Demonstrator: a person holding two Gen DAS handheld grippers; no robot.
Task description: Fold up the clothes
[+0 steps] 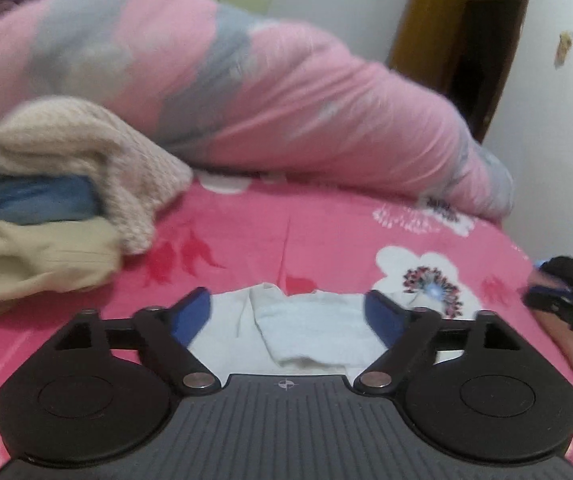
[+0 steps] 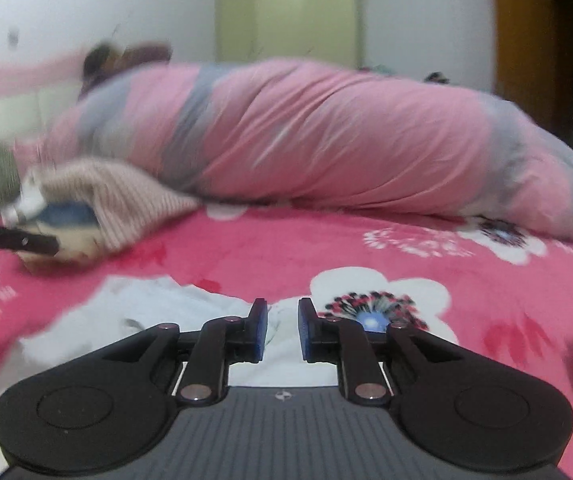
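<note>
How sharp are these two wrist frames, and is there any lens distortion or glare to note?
Left wrist view: motion blur smears the pink quilt and clothes pile; the left gripper stays sharp. Right wrist view: blurrier still, especially along the left edge; the right gripper stays crisp. Both show fisheye bending of the bedsheet; soft indoor light, no glare.

Fuzzy ribbed-knit sweater [image 1: 86, 152], soft cloth bedsheet [image 1: 286, 232]

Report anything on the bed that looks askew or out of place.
The pile of clothes at the left is untidy: a pink knit sweater slumps over blue and beige garments. The white garment ahead lies rumpled.
</note>
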